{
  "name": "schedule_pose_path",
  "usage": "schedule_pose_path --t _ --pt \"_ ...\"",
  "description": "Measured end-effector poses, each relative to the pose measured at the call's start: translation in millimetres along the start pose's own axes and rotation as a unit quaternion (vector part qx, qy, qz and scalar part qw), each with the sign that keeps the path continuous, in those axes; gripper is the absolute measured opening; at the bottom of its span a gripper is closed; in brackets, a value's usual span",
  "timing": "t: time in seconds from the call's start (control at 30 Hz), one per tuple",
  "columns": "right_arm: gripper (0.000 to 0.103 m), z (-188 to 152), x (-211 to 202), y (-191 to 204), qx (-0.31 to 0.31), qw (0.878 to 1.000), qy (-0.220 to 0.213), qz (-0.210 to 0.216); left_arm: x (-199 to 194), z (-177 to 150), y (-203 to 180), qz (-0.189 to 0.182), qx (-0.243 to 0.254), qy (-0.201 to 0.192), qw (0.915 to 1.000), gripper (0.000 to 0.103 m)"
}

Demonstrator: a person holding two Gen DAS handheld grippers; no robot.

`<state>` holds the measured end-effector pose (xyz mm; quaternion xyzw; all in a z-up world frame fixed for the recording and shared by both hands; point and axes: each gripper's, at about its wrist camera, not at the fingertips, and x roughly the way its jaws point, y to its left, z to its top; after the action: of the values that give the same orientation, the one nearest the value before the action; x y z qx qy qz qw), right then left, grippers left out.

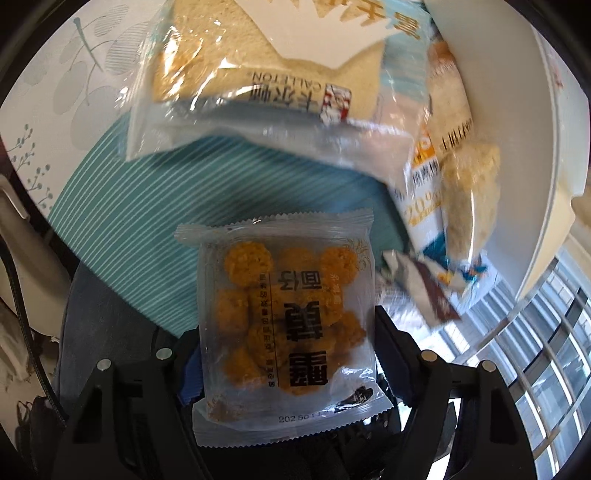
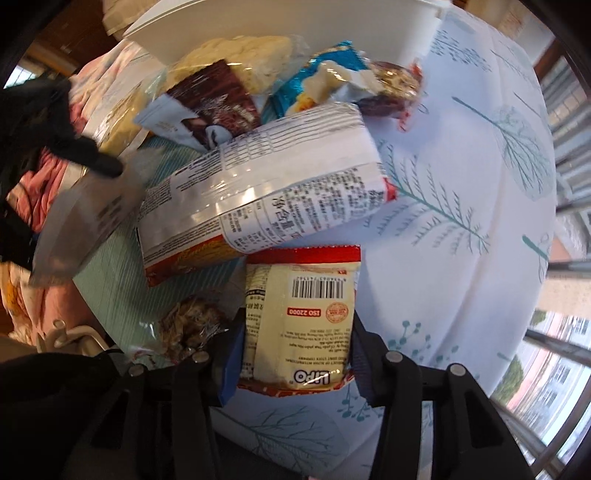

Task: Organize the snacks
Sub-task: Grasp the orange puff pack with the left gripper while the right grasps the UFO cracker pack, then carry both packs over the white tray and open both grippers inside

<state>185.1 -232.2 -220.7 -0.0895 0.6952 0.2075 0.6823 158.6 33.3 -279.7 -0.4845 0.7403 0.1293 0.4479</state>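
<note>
My left gripper (image 1: 288, 350) is shut on a clear packet of round orange snacks (image 1: 284, 314), its pads pressing both side edges, above a teal striped mat (image 1: 147, 206). In the right wrist view that same clear packet (image 2: 85, 218) hangs at the left under a black finger (image 2: 103, 164) of the left gripper. My right gripper (image 2: 295, 350) points down at the table and is shut on a cream packet with a red edge and a barcode (image 2: 303, 314). A large white printed packet (image 2: 266, 184) lies just beyond it.
A bagged bread slice (image 1: 258, 74) and several snack packets (image 1: 461, 184) lie beside a white container (image 1: 517, 110). A brown packet (image 2: 218, 99), a blue packet (image 2: 325, 74) and a nut bar (image 2: 391, 85) sit by the container's wall (image 2: 295, 29). The leaf-print tablecloth (image 2: 461, 184) spreads right.
</note>
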Motion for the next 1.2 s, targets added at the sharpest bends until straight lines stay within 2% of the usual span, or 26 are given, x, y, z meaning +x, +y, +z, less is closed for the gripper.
schedule_pose_path --t 0.27,0.53,0.7,0.83,0.9,1.07,1.2 --pt "0.050 -9.9 -20.0 -24.4 0.090 0.996 0.011 0.023 -23.0 -34.6 -17.1 0.040 0.071 0.003 0.9966 0.076" --pt "0.050 -23.3 -61.8 -45.3 0.156 0.987 -0.027 0.038 -60.6 -63.2 -44.6 0.079 0.174 -0.020 0.9814 0.076" --pt "0.050 -31.4 -78.7 -44.2 0.174 0.983 -0.049 0.039 -86.2 -78.4 -70.0 0.093 0.241 -0.052 0.9648 0.076" --pt "0.050 -25.7 -95.6 -34.7 0.183 0.980 -0.071 0.044 -107.0 -85.5 -88.9 0.096 0.285 -0.076 0.9508 0.076" --pt "0.050 -18.0 -103.4 -26.9 0.184 0.978 -0.083 0.046 -116.7 -91.7 -103.0 0.106 0.313 -0.096 0.9390 0.076" --pt "0.050 5.8 -124.5 -13.1 0.189 0.975 -0.110 0.049 -137.7 -89.8 -132.0 0.117 0.362 -0.122 0.9166 0.076" --pt "0.050 29.8 -135.2 -3.5 0.193 0.971 -0.131 0.049 -151.7 -82.3 -151.1 0.102 0.389 -0.137 0.9054 0.076"
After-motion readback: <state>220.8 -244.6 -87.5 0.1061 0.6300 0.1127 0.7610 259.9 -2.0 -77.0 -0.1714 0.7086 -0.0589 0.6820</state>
